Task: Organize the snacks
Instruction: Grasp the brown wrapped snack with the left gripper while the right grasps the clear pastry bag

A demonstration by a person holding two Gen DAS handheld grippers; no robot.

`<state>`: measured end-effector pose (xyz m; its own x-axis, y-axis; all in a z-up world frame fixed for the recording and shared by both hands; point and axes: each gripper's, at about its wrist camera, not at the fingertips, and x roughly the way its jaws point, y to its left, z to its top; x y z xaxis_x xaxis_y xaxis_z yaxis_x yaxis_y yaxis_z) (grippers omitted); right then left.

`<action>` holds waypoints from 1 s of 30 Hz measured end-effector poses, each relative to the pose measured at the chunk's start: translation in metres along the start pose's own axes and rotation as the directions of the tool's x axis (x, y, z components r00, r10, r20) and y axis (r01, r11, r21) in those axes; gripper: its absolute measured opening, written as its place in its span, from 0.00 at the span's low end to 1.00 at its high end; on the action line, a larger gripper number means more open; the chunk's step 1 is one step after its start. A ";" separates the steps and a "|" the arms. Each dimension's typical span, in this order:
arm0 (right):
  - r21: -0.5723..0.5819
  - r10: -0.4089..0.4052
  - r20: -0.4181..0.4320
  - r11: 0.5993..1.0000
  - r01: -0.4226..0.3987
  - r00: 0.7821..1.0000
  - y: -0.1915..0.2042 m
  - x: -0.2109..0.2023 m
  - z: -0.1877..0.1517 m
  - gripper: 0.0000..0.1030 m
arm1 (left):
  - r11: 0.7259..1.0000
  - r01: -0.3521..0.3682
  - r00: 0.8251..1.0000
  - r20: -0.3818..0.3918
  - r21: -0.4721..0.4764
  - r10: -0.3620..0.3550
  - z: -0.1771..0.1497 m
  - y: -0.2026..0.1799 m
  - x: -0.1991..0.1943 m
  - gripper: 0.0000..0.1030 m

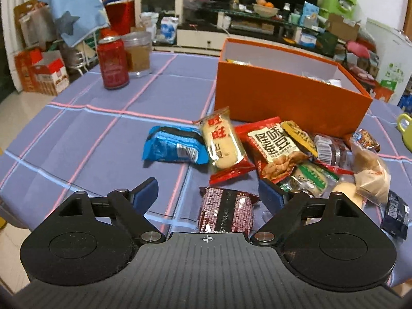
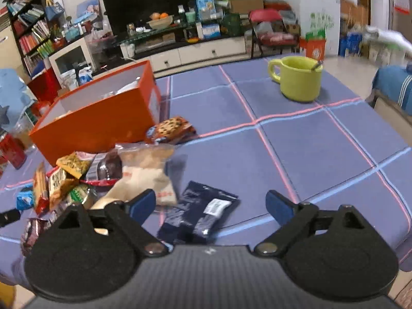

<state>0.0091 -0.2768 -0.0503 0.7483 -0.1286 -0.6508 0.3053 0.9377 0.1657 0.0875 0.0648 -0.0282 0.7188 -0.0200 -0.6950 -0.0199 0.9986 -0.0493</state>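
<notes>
Both grippers are wide open and hold nothing. The left gripper hangs low over the near edge of the table, and a dark red packet lies between its spread fingers, not yet touched on either side as far as I can see. The right gripper is above a dark blue packet, which also lies between its fingers.

The rest of the snacks are in a loose heap on the checked tablecloth, just in front of the orange box. The box already has a few packets inside, so I judge that the task is partly done and many pieces remain.

Several things could go wrong. The packets are thin, smooth and filled with air, so the fingers may slide off, or squeeze and break the biscuit inside. The right finger of the left gripper is very near the green packet and the red bean packet, so closing may catch two things together or push the heap. The pile overlaps, so lifting one piece may drag its neighbours toward the table edge. The cloth can also wrinkle and be pinched. On the right side the green mug with a spoon stands well apart, but a wide swing toward the box could still reach it.
</notes>
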 end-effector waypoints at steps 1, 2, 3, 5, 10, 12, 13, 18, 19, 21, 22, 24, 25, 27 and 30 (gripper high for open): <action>-0.034 0.000 0.012 0.999 0.000 1.000 0.009 0.001 -0.004 0.89 | 1.000 -0.010 1.000 0.000 0.006 0.010 -0.002 0.000 0.000 0.74; -0.060 -0.008 0.017 0.998 0.009 1.000 0.017 0.003 -0.006 0.88 | 1.000 -0.018 1.000 -0.001 0.012 0.018 -0.001 0.001 0.001 0.74; -0.063 -0.020 0.031 0.998 0.022 0.999 0.023 0.005 -0.007 0.88 | 1.000 -0.021 1.000 -0.005 0.021 0.021 -0.001 0.001 0.004 0.75; -0.053 -0.014 0.074 0.998 0.018 0.997 0.027 0.009 -0.006 0.91 | 0.999 -0.023 0.999 -0.021 0.031 0.024 -0.004 0.001 0.008 0.75; 0.000 0.161 0.050 0.987 -0.161 0.986 0.043 0.037 0.015 0.98 | 0.999 0.000 1.000 -0.029 0.043 0.001 -0.006 -0.003 0.010 0.75; 0.001 0.167 0.042 0.986 -0.167 0.985 0.054 0.051 0.021 0.99 | 0.998 0.004 1.000 -0.030 0.064 -0.002 -0.007 -0.005 0.010 0.75; -0.007 0.143 0.009 0.990 -0.143 0.990 0.061 0.064 0.023 0.99 | 0.998 0.004 0.999 -0.037 0.070 -0.001 -0.007 -0.005 0.011 0.75; -0.003 0.070 -0.110 0.998 -0.071 0.991 0.066 0.098 0.022 0.91 | 0.998 0.028 0.996 -0.088 0.053 -0.023 -0.009 -0.001 0.020 0.69; -0.006 0.070 -0.121 0.997 -0.072 0.990 0.065 0.100 0.021 0.86 | 0.998 0.028 0.996 -0.091 0.054 -0.023 -0.009 -0.001 0.021 0.67; -0.016 0.072 -0.125 0.997 -0.075 0.990 0.060 0.100 0.019 0.81 | 0.997 0.048 0.994 -0.102 0.055 -0.042 -0.010 -0.003 0.022 0.65; -0.015 0.077 -0.126 0.997 -0.079 0.989 0.059 0.099 0.019 0.81 | 0.997 0.060 0.993 -0.106 0.057 -0.053 -0.011 -0.004 0.023 0.65; -0.019 0.082 -0.126 0.996 -0.085 0.989 0.059 0.099 0.018 0.81 | 0.995 0.080 0.991 -0.117 0.066 -0.072 -0.012 -0.008 0.024 0.65; -0.023 0.083 -0.125 0.996 -0.087 0.989 0.059 0.098 0.018 0.81 | 0.994 0.084 0.989 -0.125 0.068 -0.075 -0.013 -0.010 0.025 0.66; -0.032 0.083 -0.123 0.996 -0.087 0.989 0.061 0.099 0.017 0.81 | 0.995 0.075 0.987 -0.148 0.059 -0.065 -0.015 -0.010 0.030 0.67; -0.041 0.080 -0.120 0.996 -0.085 0.990 0.062 0.100 0.018 0.81 | 0.997 0.067 0.982 -0.178 0.041 -0.058 -0.018 -0.010 0.039 0.67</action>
<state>0.1133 -0.2372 -0.0915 0.6940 -0.0138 -0.7198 0.2161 0.9577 0.1900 0.1038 0.0533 -0.0677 0.5836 -0.0866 -0.8074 0.0561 0.9962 -0.0663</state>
